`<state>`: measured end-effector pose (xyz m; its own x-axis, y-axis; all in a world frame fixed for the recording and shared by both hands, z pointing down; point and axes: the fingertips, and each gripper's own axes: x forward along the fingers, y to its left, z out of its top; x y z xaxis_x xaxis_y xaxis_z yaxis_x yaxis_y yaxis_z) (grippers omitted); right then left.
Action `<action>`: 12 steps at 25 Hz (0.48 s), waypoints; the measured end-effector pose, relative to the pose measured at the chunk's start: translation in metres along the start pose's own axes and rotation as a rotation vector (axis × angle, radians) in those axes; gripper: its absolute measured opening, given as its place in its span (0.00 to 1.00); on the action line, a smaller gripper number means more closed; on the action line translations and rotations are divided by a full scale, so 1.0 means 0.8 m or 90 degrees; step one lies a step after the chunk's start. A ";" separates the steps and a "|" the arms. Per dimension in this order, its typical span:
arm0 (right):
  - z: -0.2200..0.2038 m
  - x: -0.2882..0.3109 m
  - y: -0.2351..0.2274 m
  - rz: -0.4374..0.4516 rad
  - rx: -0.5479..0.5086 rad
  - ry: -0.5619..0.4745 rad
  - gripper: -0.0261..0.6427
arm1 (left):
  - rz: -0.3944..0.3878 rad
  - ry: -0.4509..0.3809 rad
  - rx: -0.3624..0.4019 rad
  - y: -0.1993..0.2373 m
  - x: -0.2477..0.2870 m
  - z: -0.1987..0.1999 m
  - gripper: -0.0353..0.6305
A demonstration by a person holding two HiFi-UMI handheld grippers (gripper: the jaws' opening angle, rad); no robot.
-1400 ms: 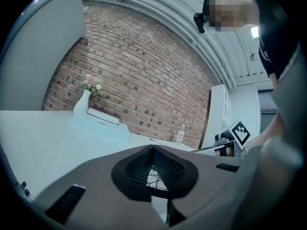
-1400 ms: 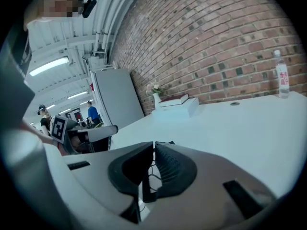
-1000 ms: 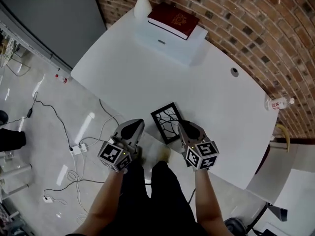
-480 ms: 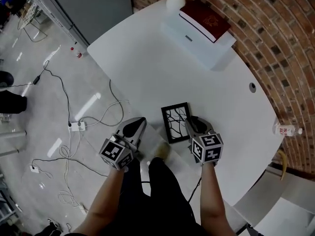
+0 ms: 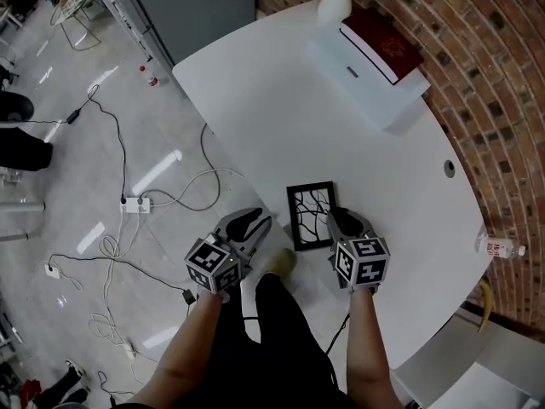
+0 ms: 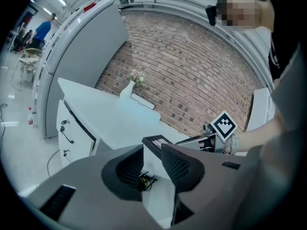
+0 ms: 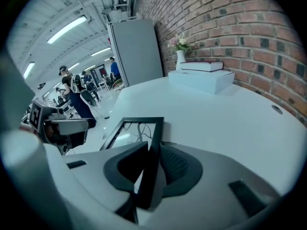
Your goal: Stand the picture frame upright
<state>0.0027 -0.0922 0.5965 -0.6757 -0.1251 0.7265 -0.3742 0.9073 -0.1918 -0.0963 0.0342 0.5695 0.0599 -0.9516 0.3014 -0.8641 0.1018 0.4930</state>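
Observation:
The black picture frame (image 5: 311, 216) with a branch pattern lies near the front edge of the white table (image 5: 255, 100). My right gripper (image 5: 341, 221) is at the frame's right side. In the right gripper view its jaws are closing on the frame's right bar (image 7: 152, 143), which fills the gap of the right gripper (image 7: 153, 151). My left gripper (image 5: 253, 223) hangs just off the table edge, left of the frame. Its jaws are opening and nothing is between them. In the left gripper view the left gripper (image 6: 152, 152) faces the frame's corner (image 6: 156, 141) just beyond its tips.
A white box (image 5: 366, 79) with a dark red book (image 5: 383, 39) and a white vase (image 5: 334, 2) stand at the table's far end. A cable hole (image 5: 449, 167) and a bottle (image 5: 498, 245) are to the right. Cables and a power strip (image 5: 134, 203) lie on the floor at left.
The left gripper's jaws, shut before, now stand apart. The right gripper stays at the frame's right edge. The frame has not moved on the table; the head camera has shifted.

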 end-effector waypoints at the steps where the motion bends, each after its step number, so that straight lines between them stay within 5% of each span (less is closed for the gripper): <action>1: 0.001 0.002 0.004 0.003 0.001 -0.001 0.17 | -0.003 0.008 -0.021 0.000 0.002 -0.005 0.25; 12: 0.010 0.020 0.044 0.032 -0.017 -0.002 0.17 | -0.015 0.046 -0.169 0.003 0.010 -0.034 0.33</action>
<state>-0.0267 -0.0654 0.5961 -0.6954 -0.0796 0.7142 -0.3223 0.9228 -0.2110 -0.0842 0.0344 0.5949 0.1222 -0.9328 0.3392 -0.7017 0.1605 0.6941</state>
